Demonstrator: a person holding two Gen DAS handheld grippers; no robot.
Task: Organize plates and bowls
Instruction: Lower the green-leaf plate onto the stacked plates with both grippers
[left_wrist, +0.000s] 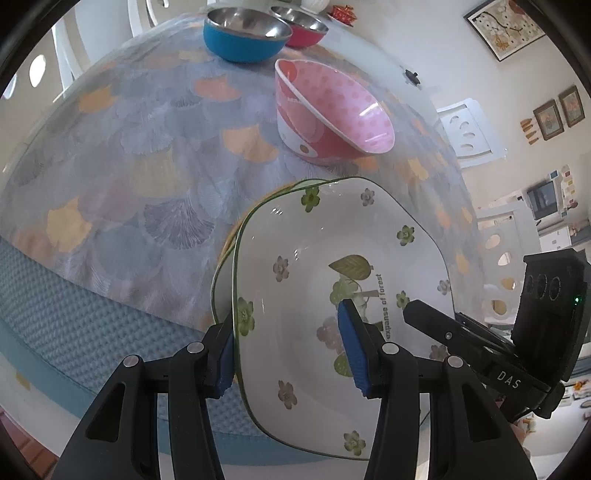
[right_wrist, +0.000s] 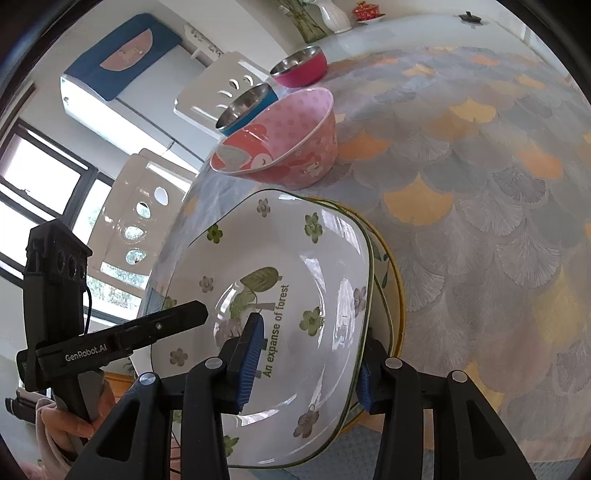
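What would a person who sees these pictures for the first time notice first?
First, the white floral square plate, close to both cameras, with the left gripper and the right gripper each clamped on an opposite rim. Behind it a pink polka-dot bowl leans tilted on the fan-patterned tablecloth, and further back stand a blue steel-lined bowl and a red one.

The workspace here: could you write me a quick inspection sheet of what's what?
Surface: table under a fan-patterned cloth.
Job's things: floral plate atop at least one other; pink bowl, blue bowl, red bowl behind.
Clutter: vase and small red pot at the far edge.
Grippers: left gripper and right gripper each straddle the plate's rim.
Cables: thin black lead on the left gripper.
Surroundings: white chairs, window, framed pictures.
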